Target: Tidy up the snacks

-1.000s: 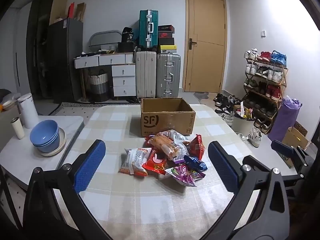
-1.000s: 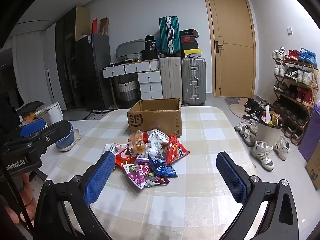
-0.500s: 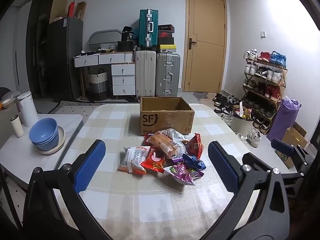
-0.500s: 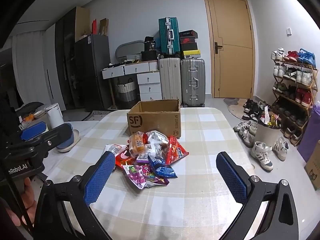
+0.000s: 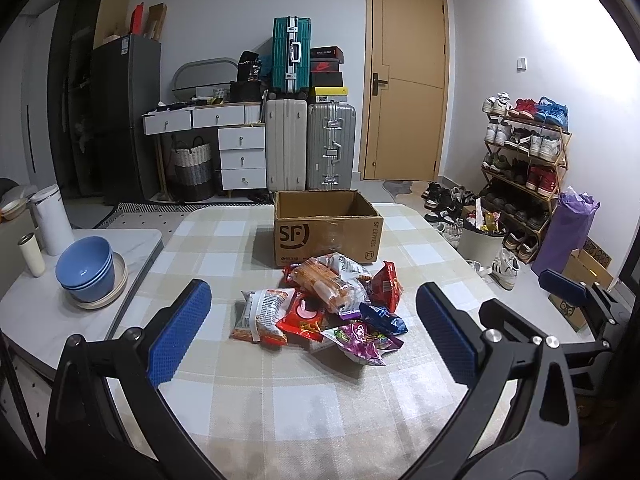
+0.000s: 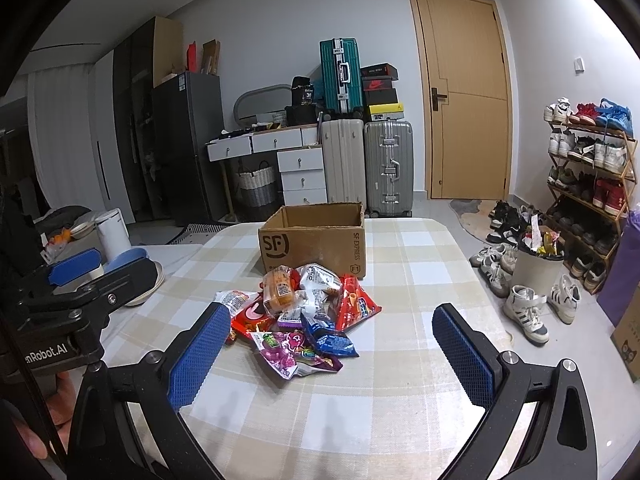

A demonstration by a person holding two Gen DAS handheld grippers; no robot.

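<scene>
Closest to us, the left gripper (image 5: 312, 332) has its blue fingers (image 5: 180, 336) spread wide apart. They hold nothing. The right gripper (image 6: 332, 354) is the same: its fingers (image 6: 464, 356) are wide open and empty. Both hang above the near part of the bench (image 5: 280, 408), and neither one touches a snack.

A bit farther out, the snacks (image 5: 320, 304) lie in one messy pile in the middle of the bench. The bags lean on each other and overlap. A purple bag (image 6: 296, 352) sits at the near edge of the pile. A dark blue bag (image 6: 328, 336) lies just beside it. Red bags (image 6: 356, 300) and an orange bag (image 6: 280, 290) are piled behind them. A white and orange bag (image 5: 260, 312) lies on the left side of the pile.

Just behind the pile stands the box (image 5: 326, 228). Its top is open. The inside that shows looks bare, but the bottom is hidden, so I cannot tell if anything is in it.

So the job looks like it is only at the start. No bag is picked up. It seems every bag has yet to go into the box, one at a time. The purple bag is the nearest one to grab.
</scene>
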